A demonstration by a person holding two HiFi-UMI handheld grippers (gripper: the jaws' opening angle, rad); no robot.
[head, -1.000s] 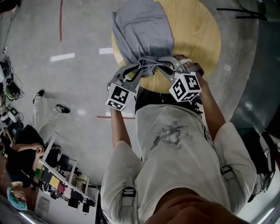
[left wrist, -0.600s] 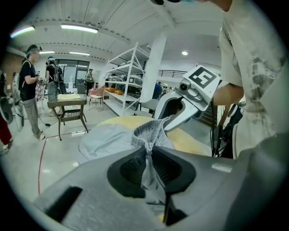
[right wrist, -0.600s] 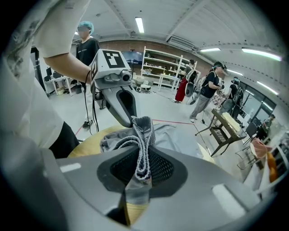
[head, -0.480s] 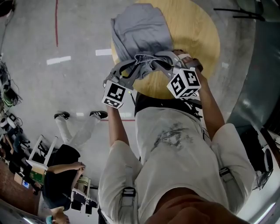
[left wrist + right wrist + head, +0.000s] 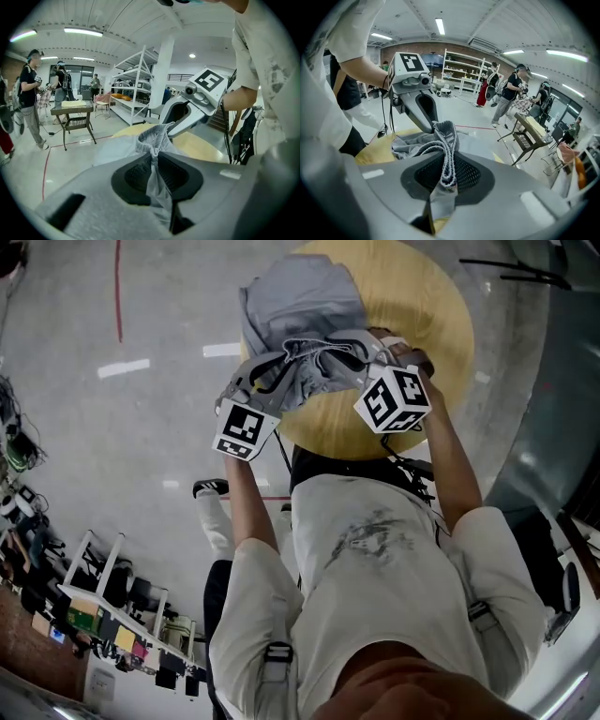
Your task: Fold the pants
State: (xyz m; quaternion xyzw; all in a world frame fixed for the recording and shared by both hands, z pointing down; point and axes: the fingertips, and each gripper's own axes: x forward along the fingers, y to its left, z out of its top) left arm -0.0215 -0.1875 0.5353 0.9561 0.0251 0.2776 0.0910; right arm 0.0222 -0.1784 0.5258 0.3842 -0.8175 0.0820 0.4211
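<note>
Round wooden table (image 5: 412,296) sits under and beyond the left gripper (image 5: 281,367) and right gripper (image 5: 352,351). Grey pants (image 5: 300,306) - bulk heaped on the table just past the jaw tips, near end lifted and strung between the two. Left gripper's jaws are nearly together, pinching a bunched fold of fabric. Right gripper likewise nips the elastic waistband edge, close beside the left. Well off the left gripper's side, a floor rack (image 5: 112,610) holds small coloured items - too small to tell what.
</note>
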